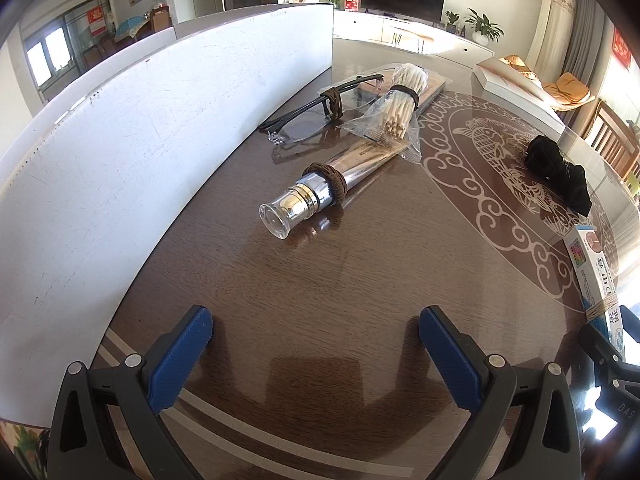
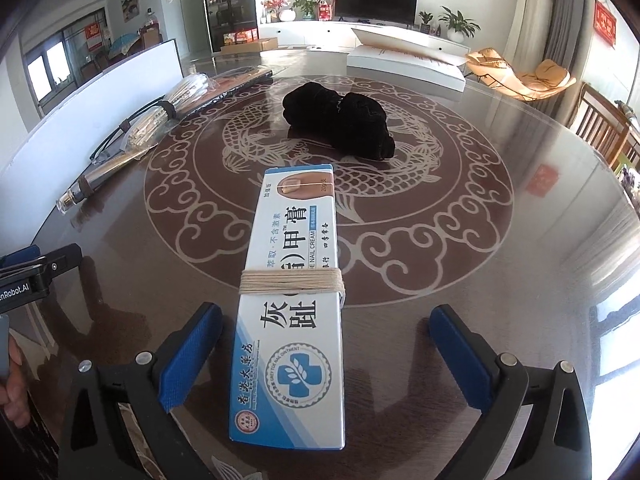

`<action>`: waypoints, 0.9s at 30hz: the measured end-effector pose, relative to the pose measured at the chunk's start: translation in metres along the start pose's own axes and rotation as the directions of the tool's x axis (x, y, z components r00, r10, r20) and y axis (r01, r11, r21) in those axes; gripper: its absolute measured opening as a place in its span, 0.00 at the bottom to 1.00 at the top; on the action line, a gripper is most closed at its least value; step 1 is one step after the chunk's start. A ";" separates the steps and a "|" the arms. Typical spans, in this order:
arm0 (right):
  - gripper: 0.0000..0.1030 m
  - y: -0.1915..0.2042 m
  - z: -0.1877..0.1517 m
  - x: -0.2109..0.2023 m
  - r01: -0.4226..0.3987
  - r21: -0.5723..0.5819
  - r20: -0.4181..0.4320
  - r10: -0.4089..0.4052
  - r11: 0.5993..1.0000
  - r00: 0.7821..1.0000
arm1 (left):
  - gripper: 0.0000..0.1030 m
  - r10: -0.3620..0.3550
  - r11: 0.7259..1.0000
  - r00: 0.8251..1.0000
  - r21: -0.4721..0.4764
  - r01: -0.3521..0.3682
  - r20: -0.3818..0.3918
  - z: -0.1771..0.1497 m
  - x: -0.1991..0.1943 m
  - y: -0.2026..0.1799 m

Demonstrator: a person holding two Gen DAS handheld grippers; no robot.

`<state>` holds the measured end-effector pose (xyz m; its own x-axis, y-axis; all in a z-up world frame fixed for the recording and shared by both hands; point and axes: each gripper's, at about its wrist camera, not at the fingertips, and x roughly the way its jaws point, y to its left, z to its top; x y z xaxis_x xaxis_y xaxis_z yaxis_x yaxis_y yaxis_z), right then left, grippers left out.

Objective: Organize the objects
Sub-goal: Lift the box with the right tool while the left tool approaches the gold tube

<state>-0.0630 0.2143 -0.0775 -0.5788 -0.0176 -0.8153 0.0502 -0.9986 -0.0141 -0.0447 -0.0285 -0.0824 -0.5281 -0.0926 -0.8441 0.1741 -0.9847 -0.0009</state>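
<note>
Along the table's (image 1: 360, 280) left edge, against the white board (image 1: 120, 140), the tidied things lie in a row: the tube (image 1: 320, 192), the swabs (image 1: 400, 104) and the glasses (image 1: 312, 116), each wrapped with a brown band, which looks like the sorted group. The black cloth (image 2: 340, 124) sits loose at the table's middle, probably still waiting. The box (image 2: 296, 292), tied round with twine, lies lengthwise near the table's near edge, its near end between the fingers of the right gripper (image 2: 326, 344); those stand wide apart and do not touch it. The left gripper (image 1: 316, 344) hangs wide open over bare wood, holding nothing, the tube well ahead of it.
</note>
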 end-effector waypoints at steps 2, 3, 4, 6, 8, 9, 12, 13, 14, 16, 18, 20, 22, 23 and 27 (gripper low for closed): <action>1.00 0.000 0.000 0.000 0.000 0.000 0.000 0.000 1.000 1.000 | 1.00 0.000 1.000 1.000 0.000 0.000 0.000 0.000 0.000 0.000; 1.00 0.000 0.000 0.000 0.000 0.000 0.000 0.000 1.000 1.000 | 1.00 0.000 1.000 1.000 0.000 0.000 0.000 0.000 0.000 0.000; 1.00 0.000 0.000 0.000 0.000 0.000 0.000 0.000 1.000 1.000 | 1.00 0.000 1.000 1.000 0.000 0.000 0.000 0.000 0.000 0.000; 1.00 0.000 0.000 0.000 0.000 0.000 0.000 0.000 1.000 1.000 | 1.00 0.000 1.000 1.000 0.000 0.000 0.000 0.000 0.000 0.000; 1.00 0.000 0.000 0.000 0.000 0.000 0.000 0.000 1.000 1.000 | 1.00 0.000 1.000 1.000 0.000 0.000 0.000 0.000 0.000 0.000; 1.00 0.000 0.000 0.000 0.000 0.000 0.000 0.000 1.000 1.000 | 1.00 0.000 1.000 1.000 0.000 0.000 0.000 0.001 0.000 -0.001; 1.00 0.000 0.000 0.000 0.000 0.000 0.000 0.000 1.000 1.000 | 1.00 0.000 1.000 1.000 0.000 0.000 0.000 0.001 0.000 -0.001; 1.00 0.000 0.000 0.000 0.000 0.000 0.000 0.000 1.000 1.000 | 1.00 0.000 1.000 1.000 0.001 0.000 -0.001 0.001 0.000 0.000; 1.00 0.000 0.000 0.000 0.000 0.000 0.000 0.000 1.000 1.000 | 1.00 0.000 1.000 1.000 0.001 0.000 -0.002 0.002 0.001 -0.002; 1.00 0.000 0.000 0.000 0.000 0.000 0.000 0.000 1.000 1.000 | 1.00 -0.001 1.000 1.000 0.001 0.001 -0.002 0.002 0.001 -0.001; 1.00 0.000 0.000 0.000 0.000 0.000 0.000 0.000 1.000 1.000 | 1.00 -0.003 1.000 1.000 0.004 0.003 -0.006 0.002 0.001 -0.001; 1.00 0.000 0.000 0.000 0.000 0.000 0.000 0.000 1.000 1.000 | 1.00 -0.005 1.000 1.000 0.006 0.005 -0.011 0.002 0.002 0.000; 1.00 0.000 0.001 0.000 0.000 0.000 0.000 0.000 1.000 1.000 | 1.00 -0.010 1.000 1.000 0.012 0.010 -0.028 0.003 0.003 -0.001; 1.00 0.000 0.001 0.000 0.000 0.000 0.000 0.000 1.000 1.000 | 1.00 -0.013 1.000 0.999 0.018 0.014 -0.040 0.003 0.004 -0.004; 1.00 0.000 0.001 0.000 0.000 0.000 0.000 0.000 1.000 1.000 | 1.00 -0.135 0.991 0.990 -0.012 0.134 -0.041 -0.004 -0.009 0.002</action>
<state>-0.0637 0.2144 -0.0775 -0.5786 -0.0175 -0.8154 0.0503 -0.9986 -0.0142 -0.0360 -0.0289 -0.0768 -0.5123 0.0471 -0.8575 0.1113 -0.9864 -0.1206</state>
